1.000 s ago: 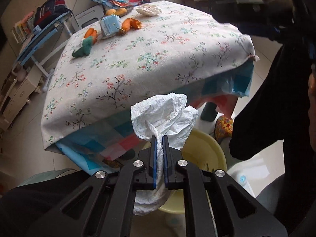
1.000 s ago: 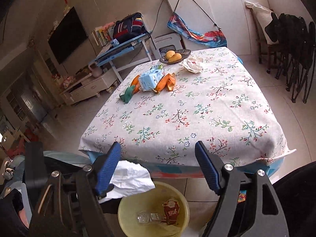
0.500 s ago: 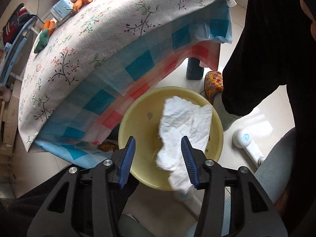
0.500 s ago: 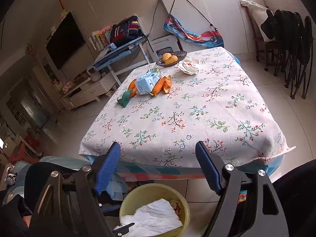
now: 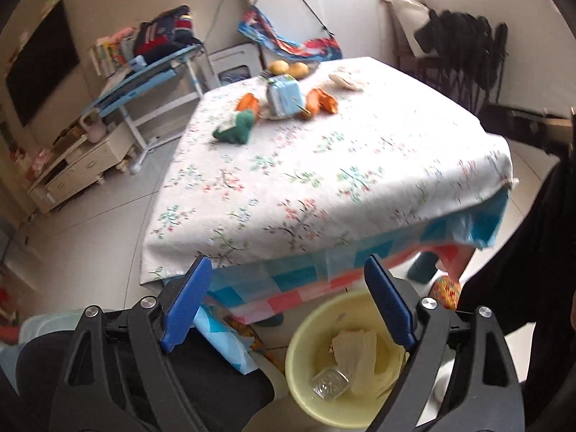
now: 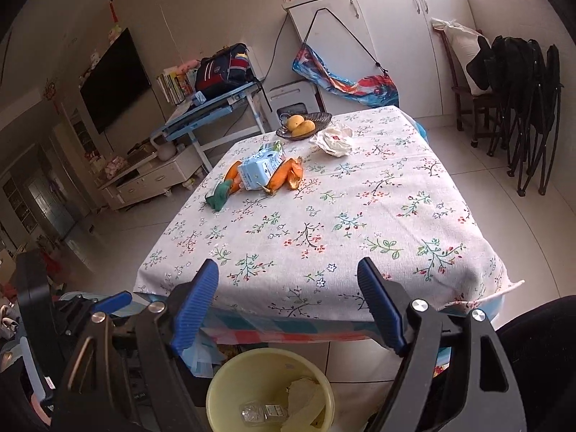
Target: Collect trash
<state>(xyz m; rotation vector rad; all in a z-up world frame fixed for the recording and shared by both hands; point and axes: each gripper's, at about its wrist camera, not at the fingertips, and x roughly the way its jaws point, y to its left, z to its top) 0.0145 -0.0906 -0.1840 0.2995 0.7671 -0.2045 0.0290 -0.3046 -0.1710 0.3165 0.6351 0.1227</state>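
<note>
Pale tiled floor, white cabinets, wall-mounted television.

A home living room: wall television, floral-clothed table, fruit bowl.

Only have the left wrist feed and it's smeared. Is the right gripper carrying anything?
Observer: No. The right gripper has its jaws wide apart with nothing between them. It is above the yellow bin, at the near edge of the table.
Operator: What trash is on the table? I can't read the far end.
Observer: A crumpled white wrapper with red print lies beside the dark fruit bowl.
Operator: And the blue blob?
Observer: It's a light-blue carton lying on its side, with orange pieces against it.
</note>
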